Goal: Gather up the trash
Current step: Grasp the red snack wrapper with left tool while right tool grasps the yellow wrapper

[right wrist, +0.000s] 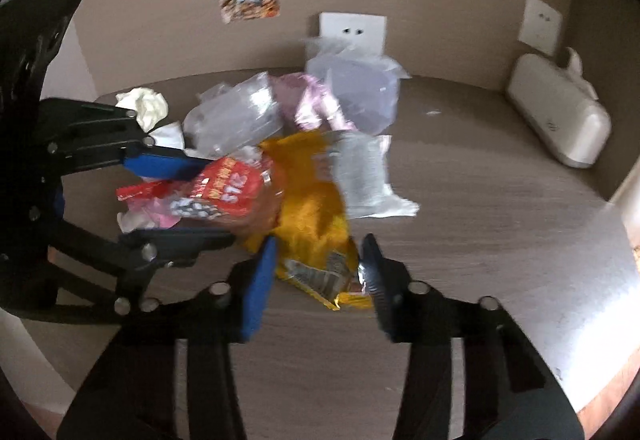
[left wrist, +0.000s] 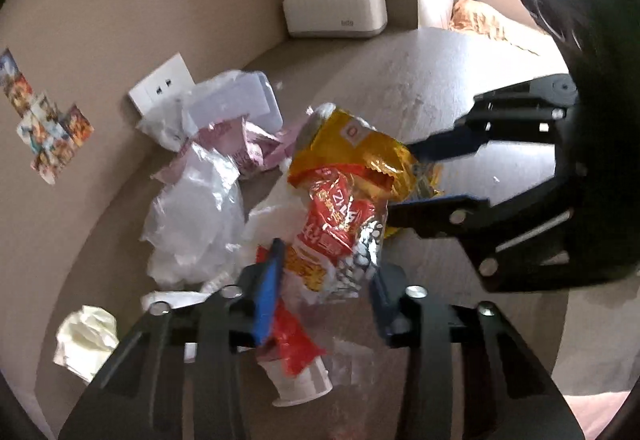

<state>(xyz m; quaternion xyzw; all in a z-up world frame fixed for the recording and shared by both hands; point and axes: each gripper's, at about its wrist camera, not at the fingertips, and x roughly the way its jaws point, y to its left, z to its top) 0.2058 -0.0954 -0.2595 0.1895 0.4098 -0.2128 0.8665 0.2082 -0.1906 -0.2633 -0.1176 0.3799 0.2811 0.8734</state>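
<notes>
A pile of trash lies on the grey-brown table (left wrist: 460, 80). A red snack wrapper (left wrist: 340, 224) sits between the spread fingers of my left gripper (left wrist: 328, 272). It shows in the right wrist view too (right wrist: 228, 184), with the left gripper (right wrist: 192, 200) around it. A yellow snack bag (left wrist: 360, 148) lies between the spread fingers of my right gripper (left wrist: 404, 180). In the right wrist view the yellow bag (right wrist: 312, 216) lies between the open fingers of the right gripper (right wrist: 320, 264). Both grippers are open.
Clear plastic bags (left wrist: 192, 216), a pink wrapper (left wrist: 248, 148), white paper (left wrist: 236, 100), a crumpled tissue (left wrist: 86, 336) and a small white cup (left wrist: 300, 384) lie around. A tissue box (left wrist: 336, 12) stands by the wall. Wall sockets (left wrist: 160, 88) are behind the pile.
</notes>
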